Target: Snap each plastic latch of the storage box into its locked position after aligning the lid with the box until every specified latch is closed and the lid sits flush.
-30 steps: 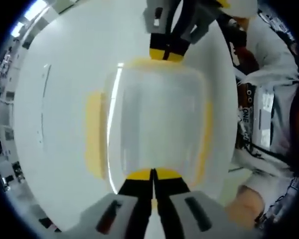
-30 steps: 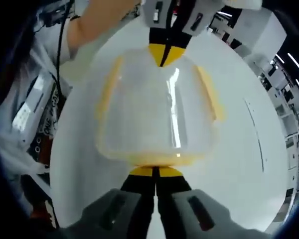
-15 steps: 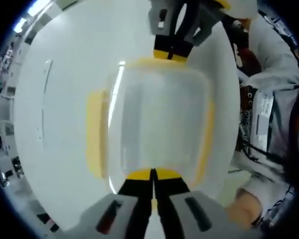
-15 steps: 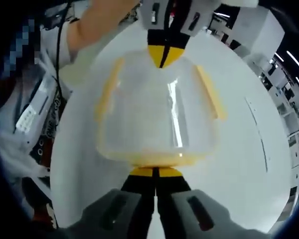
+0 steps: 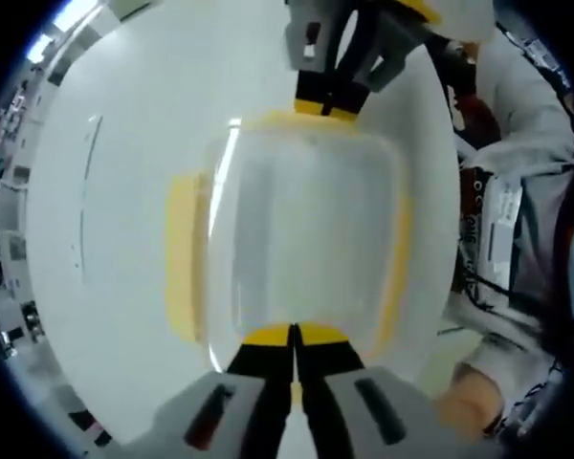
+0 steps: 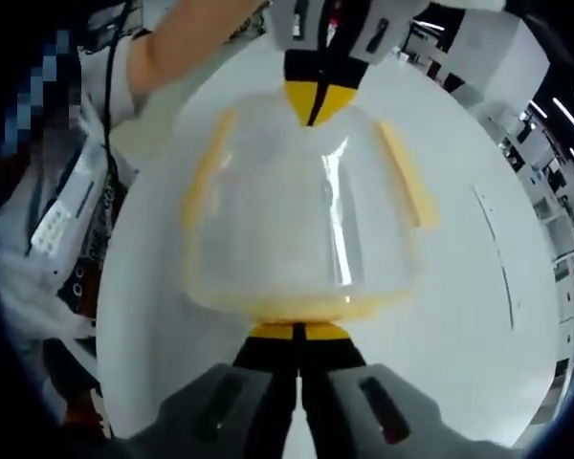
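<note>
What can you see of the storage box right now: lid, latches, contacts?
The storage box is clear, frosted-looking plastic with a rounded-corner lid on top and yellow latches along its sides. It sits on a white table. The left gripper, jaws together, meets its near end; the right gripper, also closed, meets the opposite end. Whether the latches are fully locked is unclear.

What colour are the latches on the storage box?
Yellow latches, clearest in the right gripper view.

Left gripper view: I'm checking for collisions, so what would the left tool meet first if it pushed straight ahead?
The left tool, shut, sits at the near yellow latch of the storage box, so it would press that latch first. Whether they touch is unclear.
</note>
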